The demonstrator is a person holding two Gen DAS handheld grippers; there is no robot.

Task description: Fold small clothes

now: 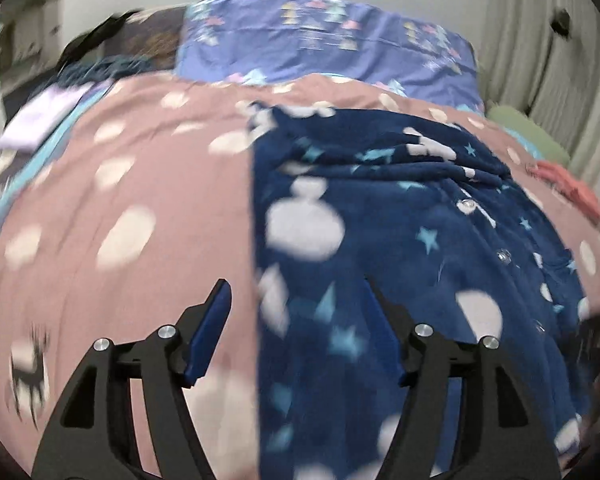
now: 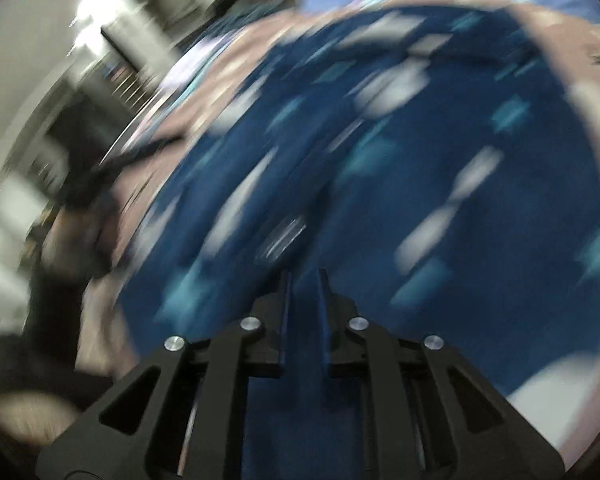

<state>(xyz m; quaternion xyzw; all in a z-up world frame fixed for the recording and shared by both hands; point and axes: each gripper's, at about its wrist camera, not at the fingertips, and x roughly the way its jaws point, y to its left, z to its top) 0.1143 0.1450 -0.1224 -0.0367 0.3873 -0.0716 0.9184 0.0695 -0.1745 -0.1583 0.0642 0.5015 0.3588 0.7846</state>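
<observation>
Covering most of both views, a bed [image 1: 132,184] wears a dusty-pink cover with pale spots, and a purple patterned pillow [image 1: 324,40] lies at its far end against a plain wall. A ribbed white curtain [image 1: 540,60] hangs beyond the bed's right edge, and a green cloth [image 1: 528,128] and a coral cloth [image 1: 568,184] lie near that edge. A lilac cloth [image 1: 44,120] sits at the bed's far left side.

A navy pyjama top [image 1: 400,240] with white clouds and light-blue stars is spread on the bed's right half. Its long axis runs from the near edge toward the pillow, its button placket slants along it, and its left edge lies straight.

The left gripper [image 1: 296,328] stands released with jaws well apart: one finger over the pink cover, the other over the top's left edge, nothing clamped between. The right gripper [image 2: 303,300] is clenched nearly together over the top, with navy cloth showing in the narrow gap; heavy blur leaves a pinch uncertain.
</observation>
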